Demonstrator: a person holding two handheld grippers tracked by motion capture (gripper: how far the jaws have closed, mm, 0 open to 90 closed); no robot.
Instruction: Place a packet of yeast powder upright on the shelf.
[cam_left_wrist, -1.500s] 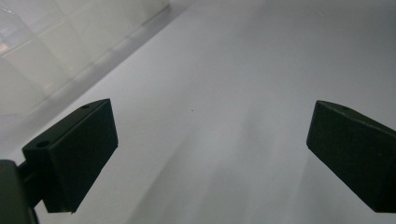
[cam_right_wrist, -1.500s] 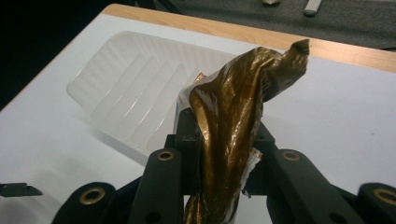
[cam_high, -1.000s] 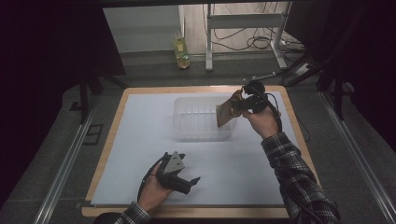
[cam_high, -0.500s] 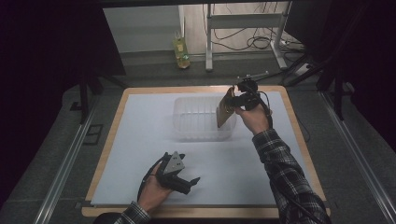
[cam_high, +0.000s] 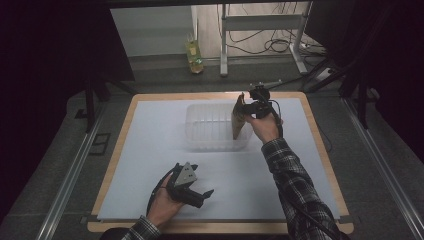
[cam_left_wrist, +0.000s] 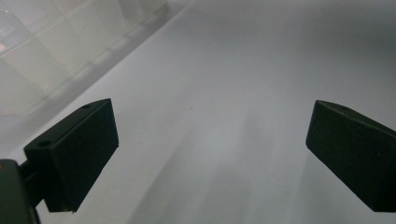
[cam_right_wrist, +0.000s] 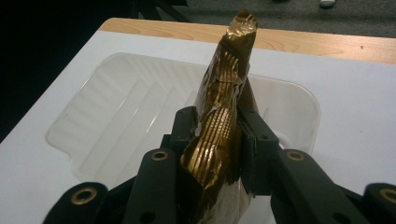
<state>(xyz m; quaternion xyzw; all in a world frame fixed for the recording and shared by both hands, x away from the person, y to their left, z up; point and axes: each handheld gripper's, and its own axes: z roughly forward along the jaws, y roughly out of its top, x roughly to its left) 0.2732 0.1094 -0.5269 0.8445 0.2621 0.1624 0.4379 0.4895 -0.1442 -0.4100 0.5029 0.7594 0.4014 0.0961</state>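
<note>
A wooden-edged table (cam_high: 320, 145) carries a white mat (cam_high: 150, 150) that covers nearly all of its top. Toward the far middle of the mat sits a clear plastic bin (cam_high: 210, 131), ribbed along its floor and with nothing visible inside it.

The right gripper (cam_high: 248, 108) is held up at the bin's right end, over its rim. Its jaws are clamped on a golden crinkled wrapper (cam_right_wrist: 219, 135) — a thin, flattened packet that stands up past the jaws in the right gripper view, with the bin's floor lying below and beyond it. In the high view the wrapper hangs on edge at the bin's right wall, and whether it touches that wall cannot be told.

The left gripper (cam_high: 196, 192) rests low on the mat near the table's front edge, well apart from the bin. Its jaws stand wide apart with only bare mat between them, and a corner of the bin shows at the upper left of the left gripper view.

The step in hand looks like carrying the wrapper to the bin for dropping in. The next move likely calls for bringing the packet a little farther over the bin's floor, then parting the jaws so it falls inside — the light foil could cling to a pad or catch on the rim.
</note>
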